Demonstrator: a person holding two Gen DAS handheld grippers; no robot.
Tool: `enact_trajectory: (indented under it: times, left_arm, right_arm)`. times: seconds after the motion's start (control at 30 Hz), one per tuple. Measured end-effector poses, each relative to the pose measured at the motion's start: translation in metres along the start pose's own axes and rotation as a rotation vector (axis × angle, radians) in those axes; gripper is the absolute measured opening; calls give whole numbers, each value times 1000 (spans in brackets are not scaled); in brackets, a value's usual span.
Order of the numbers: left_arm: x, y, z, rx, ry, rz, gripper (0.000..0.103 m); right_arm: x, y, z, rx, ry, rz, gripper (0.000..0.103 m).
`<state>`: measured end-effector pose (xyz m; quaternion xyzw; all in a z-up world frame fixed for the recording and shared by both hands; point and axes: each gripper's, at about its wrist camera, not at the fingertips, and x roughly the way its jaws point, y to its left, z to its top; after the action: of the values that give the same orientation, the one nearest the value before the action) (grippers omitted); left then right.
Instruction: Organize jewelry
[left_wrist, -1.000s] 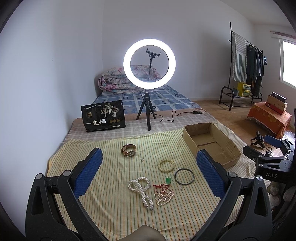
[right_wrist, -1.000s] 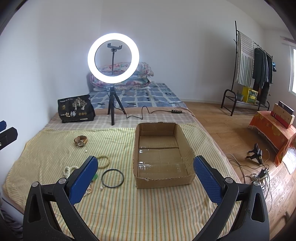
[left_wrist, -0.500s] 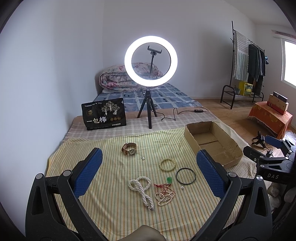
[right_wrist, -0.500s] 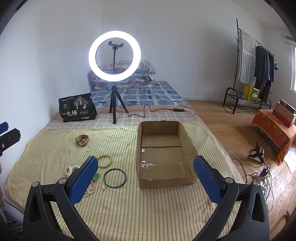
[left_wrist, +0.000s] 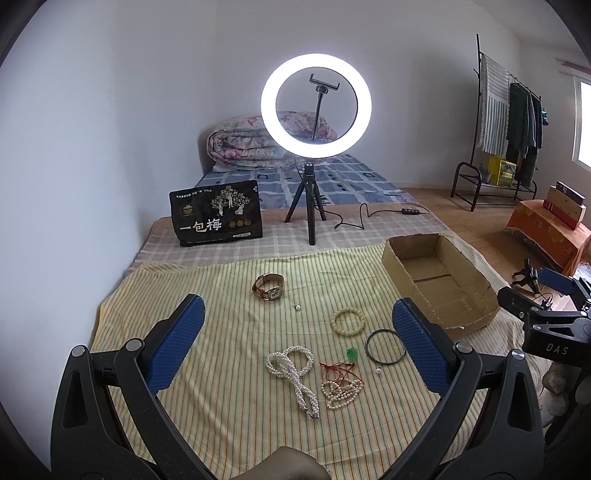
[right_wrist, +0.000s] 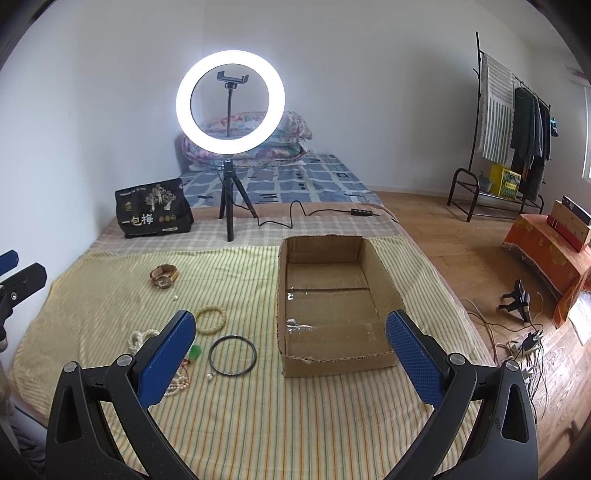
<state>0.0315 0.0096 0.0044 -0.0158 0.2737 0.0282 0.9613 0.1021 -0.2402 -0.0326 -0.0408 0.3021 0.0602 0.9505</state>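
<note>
Jewelry lies on a yellow striped cloth (left_wrist: 229, 413): a brown-strap watch (left_wrist: 268, 287), a cream bead bracelet (left_wrist: 348, 321), a black ring bangle (left_wrist: 384, 346), a white pearl necklace (left_wrist: 293, 373), a red-cord bead necklace (left_wrist: 341, 386) and a green pendant (left_wrist: 351, 354). An empty open cardboard box (right_wrist: 332, 306) stands to their right. My left gripper (left_wrist: 297, 332) is open above the jewelry, holding nothing. My right gripper (right_wrist: 290, 341) is open and empty in front of the box; the bangle (right_wrist: 232, 355) lies between its fingers in view.
A lit ring light on a tripod (left_wrist: 314, 155) and a black printed bag (left_wrist: 216, 218) stand behind the cloth. A folded quilt (left_wrist: 251, 144) lies by the far wall. A clothes rack (right_wrist: 509, 122), orange-covered stand (right_wrist: 546, 251) and floor cables (right_wrist: 517, 332) are at right.
Both views have shifted slightly; the scene sits a little lower and further right in each. Neither gripper has taken hold of anything. The jewelry has not moved.
</note>
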Motion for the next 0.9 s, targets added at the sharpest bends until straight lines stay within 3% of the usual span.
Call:
enact_trajectory:
  times: [0.6, 0.9]
  left_arm:
    - [38, 30, 2, -25, 68, 70, 103]
    - [55, 53, 5, -60, 129, 56, 103]
  right_arm:
    - [16, 13, 8, -8, 33, 8, 102]
    - [23, 16, 2, -64, 51, 84, 102]
